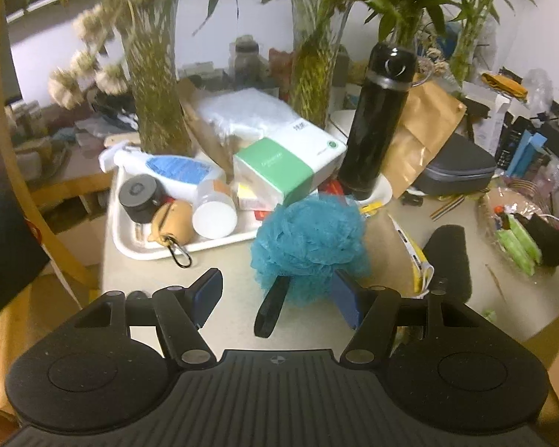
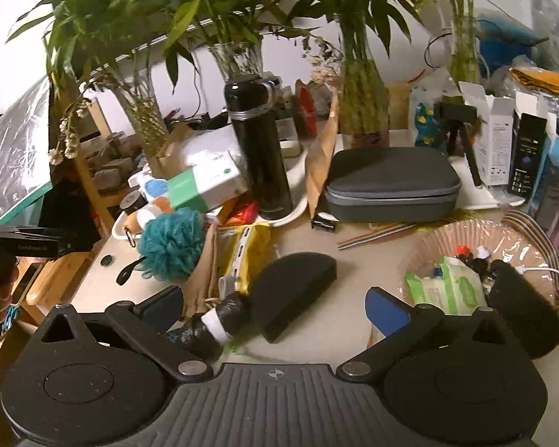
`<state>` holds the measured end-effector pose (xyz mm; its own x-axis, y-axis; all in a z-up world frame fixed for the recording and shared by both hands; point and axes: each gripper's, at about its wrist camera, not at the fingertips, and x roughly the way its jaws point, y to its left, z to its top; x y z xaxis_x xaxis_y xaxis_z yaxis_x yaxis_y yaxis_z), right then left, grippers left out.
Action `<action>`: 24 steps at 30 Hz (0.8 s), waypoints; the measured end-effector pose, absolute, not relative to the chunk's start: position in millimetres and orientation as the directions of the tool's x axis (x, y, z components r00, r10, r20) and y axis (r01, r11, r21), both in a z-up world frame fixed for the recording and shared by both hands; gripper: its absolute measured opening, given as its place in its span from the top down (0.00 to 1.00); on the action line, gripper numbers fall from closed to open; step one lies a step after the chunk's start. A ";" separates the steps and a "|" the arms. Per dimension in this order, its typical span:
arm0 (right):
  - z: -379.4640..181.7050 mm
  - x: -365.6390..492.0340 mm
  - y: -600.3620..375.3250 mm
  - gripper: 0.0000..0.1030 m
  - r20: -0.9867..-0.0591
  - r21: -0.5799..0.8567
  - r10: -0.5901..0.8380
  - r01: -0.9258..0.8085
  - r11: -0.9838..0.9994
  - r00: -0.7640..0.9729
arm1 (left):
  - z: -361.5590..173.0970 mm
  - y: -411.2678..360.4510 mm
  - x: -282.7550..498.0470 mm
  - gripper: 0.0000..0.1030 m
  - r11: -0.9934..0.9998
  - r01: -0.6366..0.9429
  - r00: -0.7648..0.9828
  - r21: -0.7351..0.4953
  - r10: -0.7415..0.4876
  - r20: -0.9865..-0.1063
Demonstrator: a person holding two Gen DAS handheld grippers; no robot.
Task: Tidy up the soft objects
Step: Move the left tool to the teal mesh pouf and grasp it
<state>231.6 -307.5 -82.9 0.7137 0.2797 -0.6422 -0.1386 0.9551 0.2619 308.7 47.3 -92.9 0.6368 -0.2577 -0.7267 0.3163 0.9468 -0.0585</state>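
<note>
In the left wrist view, a wooden chair frame (image 1: pixel 3 119) curves down the left edge. To its right, a white tray (image 1: pixel 130 246) sits on the pale table (image 1: pixel 223 260), holding a lying spray bottle (image 1: pixel 167 171), a small black round jar (image 1: pixel 138 197), a tan pouch (image 1: pixel 173 221) with a clip, and a white-capped bottle (image 1: pixel 214 212). Behind them stands a green-and-white box (image 1: pixel 275 171). At centre, the teal mesh bath pouf (image 1: pixel 311 242) rests on the table just in front of the tray, its black handle (image 1: pixel 270 309) pointing toward the bottom of the frame. The left gripper (image 1: pixel 283 298) hovers low in the frame with its jaws partly spread, the pouf's lower edge and handle lying between the blue pads (image 1: pixel 208 290); neither pad visibly presses on it. Right of centre rises a tall black flask (image 1: pixel 376 123), then a grey zip case (image 1: pixel 458 167), and a black foam sponge (image 1: pixel 451 257) at the right.

In the right wrist view, the pouf (image 2: pixel 171 246) lies at middle left, beside a yellow packet (image 2: pixel 242 253). The half-round black sponge (image 2: pixel 294 290) lies at centre, ahead of the right gripper (image 2: pixel 275 305), whose jaws stand wide apart and hold nothing. A black tube with a white band (image 2: pixel 220 320) lies by the left finger. At the right, a clear-lined basket (image 2: pixel 466 238) holds a green wipes pack (image 2: pixel 447 287) and another black sponge (image 2: pixel 521 309).
</note>
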 end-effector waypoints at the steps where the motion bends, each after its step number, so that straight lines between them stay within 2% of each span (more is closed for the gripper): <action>1: -83.3 232.3 -308.4 0.00 -0.641 0.263 0.278 -0.136 0.955 0.715 | -96.1 47.2 312.5 0.38 0.946 0.317 0.631 -0.069 -0.265 -0.729; 13: -92.4 241.6 -330.6 0.00 -0.648 0.310 0.229 -0.023 0.951 0.726 | -140.2 53.7 366.7 0.38 0.924 0.280 0.545 -0.261 -0.377 -0.749; 24: -97.1 244.9 -332.3 0.00 -0.663 0.326 0.244 -0.021 0.945 0.707 | -171.7 71.8 399.0 0.39 0.862 0.119 0.498 -0.493 -0.482 -0.721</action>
<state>244.9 -332.3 -97.1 0.7073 0.2442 -0.6634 -0.0208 0.9452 0.3258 399.0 71.8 -171.7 0.4983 -0.4817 -0.7209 0.1193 0.8616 -0.4933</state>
